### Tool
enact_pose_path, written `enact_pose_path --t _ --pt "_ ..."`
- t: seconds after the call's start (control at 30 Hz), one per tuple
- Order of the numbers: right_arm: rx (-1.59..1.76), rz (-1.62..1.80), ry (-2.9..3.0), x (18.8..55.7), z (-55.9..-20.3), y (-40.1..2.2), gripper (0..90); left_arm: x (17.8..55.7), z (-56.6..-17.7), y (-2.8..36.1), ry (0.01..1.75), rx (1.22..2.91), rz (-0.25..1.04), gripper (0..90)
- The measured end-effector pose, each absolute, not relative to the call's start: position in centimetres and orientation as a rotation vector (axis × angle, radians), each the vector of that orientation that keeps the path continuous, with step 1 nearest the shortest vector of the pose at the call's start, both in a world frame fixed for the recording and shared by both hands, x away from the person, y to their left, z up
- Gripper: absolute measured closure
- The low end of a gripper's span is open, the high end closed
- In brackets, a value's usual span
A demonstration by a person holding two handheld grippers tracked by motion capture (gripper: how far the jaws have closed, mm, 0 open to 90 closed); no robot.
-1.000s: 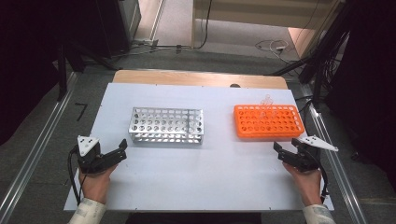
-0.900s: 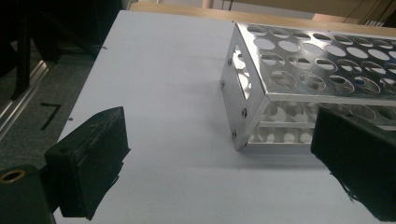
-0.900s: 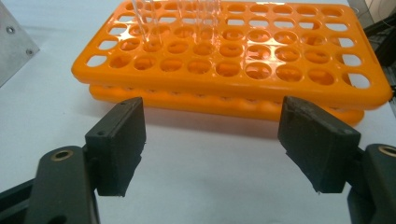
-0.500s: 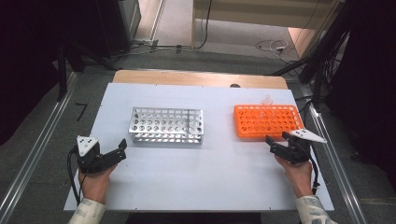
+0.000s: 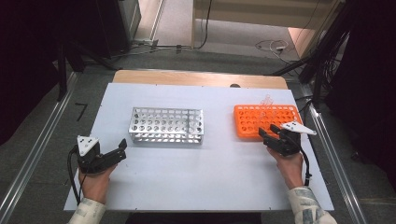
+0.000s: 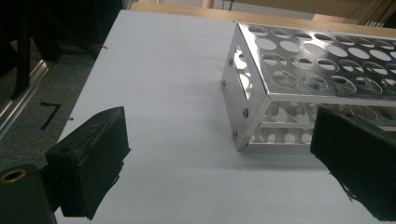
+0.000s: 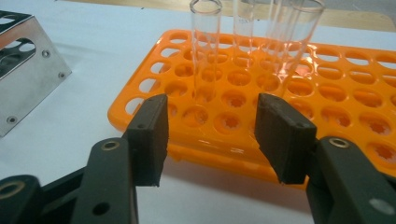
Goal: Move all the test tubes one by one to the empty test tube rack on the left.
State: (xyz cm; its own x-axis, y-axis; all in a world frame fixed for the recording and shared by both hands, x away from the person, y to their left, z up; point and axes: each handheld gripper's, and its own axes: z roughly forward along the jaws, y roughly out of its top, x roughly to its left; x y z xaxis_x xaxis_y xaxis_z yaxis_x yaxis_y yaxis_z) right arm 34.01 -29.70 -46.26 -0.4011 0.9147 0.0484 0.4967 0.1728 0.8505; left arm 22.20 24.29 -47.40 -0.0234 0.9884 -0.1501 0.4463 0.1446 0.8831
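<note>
My lab bench, set up for recording

I work at a white bench [image 5: 205,177] carrying a metal test-tube rack [image 5: 166,125] and an orange rack [image 5: 266,120] with clear glass tubes [image 7: 205,46]; aluminium rails [image 5: 32,158], loose cables [image 5: 271,45] and dark equipment surround it.

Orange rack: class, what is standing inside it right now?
The orange rack holds a few clear glass tubes, upright in holes toward its far side; most other holes look empty. Their overlapping glass hides the exact count, and their bottoms sit hidden inside the holes.

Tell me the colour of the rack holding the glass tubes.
Orange rack, clearest in the right gripper view.
</note>
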Motion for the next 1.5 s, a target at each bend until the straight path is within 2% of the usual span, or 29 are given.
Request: enact_pose_path --t 0.83,1.5 --pt "1.324 1.118 1.920 37.1 -46.9 -27.2 60.3 22.2 -47.4 24.4 1.602 1.419 0.833 4.5" --pt "1.303 1.075 1.923 37.6 -47.5 -26.7 72.5 22.1 -47.4 24.5 1.602 1.417 0.832 4.6"
